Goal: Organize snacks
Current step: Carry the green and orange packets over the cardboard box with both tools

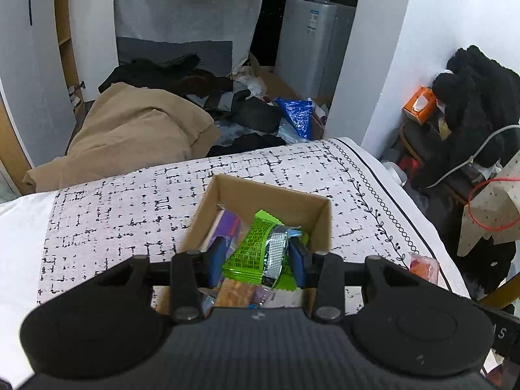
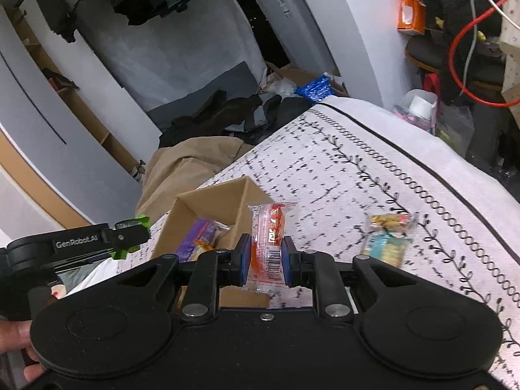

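Observation:
A brown cardboard box (image 1: 317, 214) (image 2: 208, 200) sits on the patterned bedcover and holds a purple packet (image 1: 227, 224) (image 2: 195, 239) with other snacks. Over the box, my left gripper (image 1: 258, 258) (image 2: 130, 235) is shut on a green snack packet (image 1: 256, 253). My right gripper (image 2: 266, 256) is shut on a red and clear snack packet (image 2: 268, 247), held upright just right of the box. Two loose snack packets (image 2: 388, 234) lie on the cover to the right. A red packet (image 1: 422, 266) lies on the cover right of the left gripper.
The white bedcover (image 1: 130, 201) (image 2: 373, 169) with black marks ends at a drop on the far side. Beyond lie a tan coat (image 1: 136, 130), dark clothes and a blue bag (image 1: 297, 115). A chair with black clothing (image 1: 471, 97) and red cable (image 2: 461, 48) stands right. A hand (image 2: 16, 344) holds the left gripper.

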Demonstrator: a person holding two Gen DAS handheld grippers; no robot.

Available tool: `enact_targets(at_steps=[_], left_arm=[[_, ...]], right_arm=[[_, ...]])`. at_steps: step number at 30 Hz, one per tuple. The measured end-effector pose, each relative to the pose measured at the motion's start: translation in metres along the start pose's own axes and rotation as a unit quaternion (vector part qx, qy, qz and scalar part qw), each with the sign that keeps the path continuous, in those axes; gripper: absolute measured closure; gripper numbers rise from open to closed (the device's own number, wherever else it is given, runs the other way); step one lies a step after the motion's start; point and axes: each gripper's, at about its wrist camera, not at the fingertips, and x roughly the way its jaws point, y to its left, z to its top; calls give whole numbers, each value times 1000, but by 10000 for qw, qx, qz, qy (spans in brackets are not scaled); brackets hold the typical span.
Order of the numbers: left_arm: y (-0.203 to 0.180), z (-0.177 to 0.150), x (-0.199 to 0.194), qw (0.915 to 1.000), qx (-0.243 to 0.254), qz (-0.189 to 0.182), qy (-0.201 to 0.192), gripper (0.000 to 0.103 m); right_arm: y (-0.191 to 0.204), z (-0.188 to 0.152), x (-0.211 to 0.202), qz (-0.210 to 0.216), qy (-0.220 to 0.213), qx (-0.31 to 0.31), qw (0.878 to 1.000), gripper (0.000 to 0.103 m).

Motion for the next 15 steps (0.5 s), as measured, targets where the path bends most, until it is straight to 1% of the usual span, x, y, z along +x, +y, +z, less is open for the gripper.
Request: enact_targets(at_steps=[5,15], left_arm=[[15,1,7,9999,-96,-32,42,62],[35,4,33,9992,-266,-203,214,62]], right_arm=[[18,-3,10,-16,44,-146,9999,83],[35,-6,34,25,95,-291,9995,83]])
